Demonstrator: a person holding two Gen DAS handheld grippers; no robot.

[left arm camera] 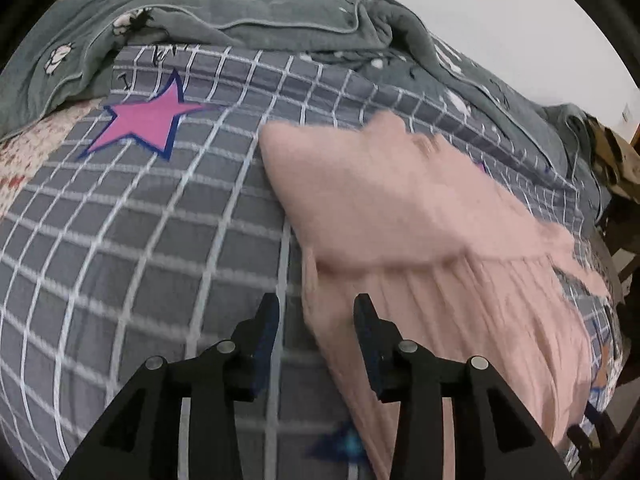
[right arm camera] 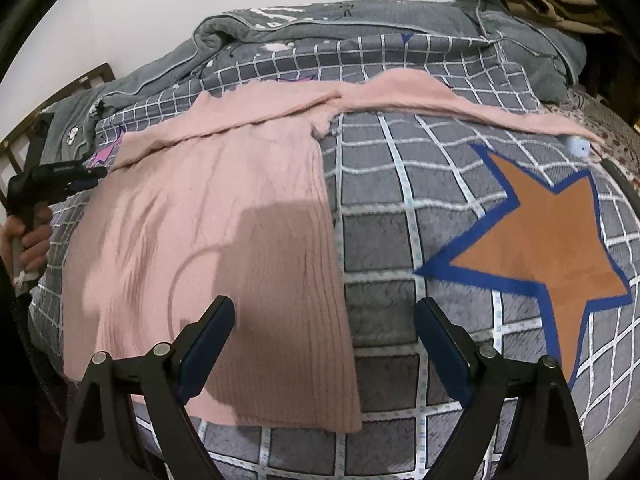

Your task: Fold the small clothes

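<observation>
Bedspread [right arm camera: 384,216]: grey, white-checked — bore pink star [left arm camera: 146,118], orange star [right arm camera: 548,240].
Blanket [left arm camera: 248,20]: grey-green — lay bunched behind.

A bed fills the scene, spread with a grey checked cover [right arm camera: 384,248] with stars; a grey-green quilt [left arm camera: 248,20] lies bunched at the far side against a plain white wall [left arm camera: 500,20].

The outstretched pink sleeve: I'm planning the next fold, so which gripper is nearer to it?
Right. The right gripper hovers open over the sweater's hem, with the sleeve stretched out beyond it. The left gripper is at the sweater's opposite edge.
</observation>
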